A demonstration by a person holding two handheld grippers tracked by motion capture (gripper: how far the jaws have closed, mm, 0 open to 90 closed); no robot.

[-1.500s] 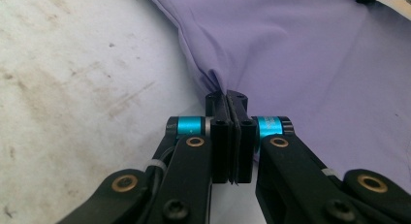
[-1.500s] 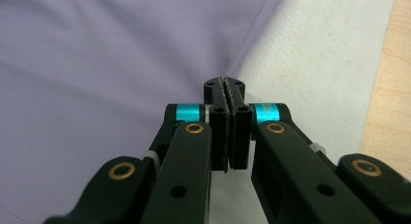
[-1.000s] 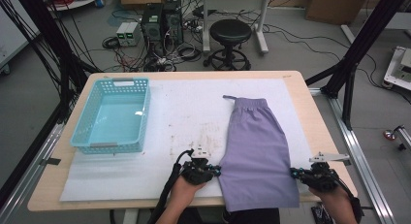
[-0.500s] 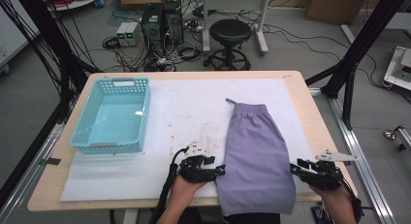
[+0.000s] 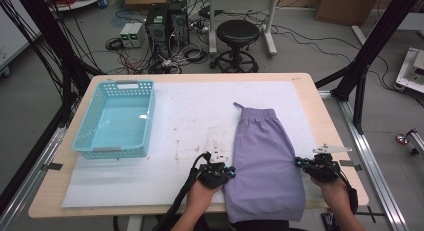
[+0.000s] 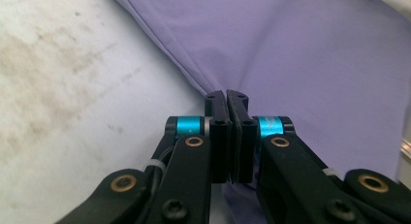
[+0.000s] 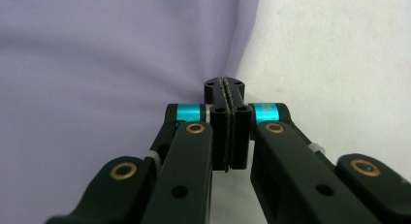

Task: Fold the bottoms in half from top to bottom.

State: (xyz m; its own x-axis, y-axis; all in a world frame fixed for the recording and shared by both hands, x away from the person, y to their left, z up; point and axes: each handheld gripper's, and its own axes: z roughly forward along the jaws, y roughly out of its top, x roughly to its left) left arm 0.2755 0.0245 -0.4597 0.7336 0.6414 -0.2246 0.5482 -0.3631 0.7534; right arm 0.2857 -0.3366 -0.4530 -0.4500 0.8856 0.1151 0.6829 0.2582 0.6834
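The near hem of the lilac cloth shorts (image 5: 265,161) runs off the table's front edge, so its end is cut off from me, and I cannot make out whether any cloth is nipped between my jaws.

The shorts lie lengthwise on a white, stained foam mat (image 5: 195,126) over a pale wooden table (image 5: 310,81); a turquoise perforated plastic basket (image 5: 117,118) sits at ten o'clock on the mat. Beyond the table stand a black round stool (image 5: 237,33) and computer towers (image 5: 167,21) amid cables.

My left gripper (image 6: 227,99) is clenched at the shorts' nine o'clock edge, having just opened and closed again. My right gripper (image 7: 224,88) is likewise clenched at the three o'clock edge after the same opening and closing.
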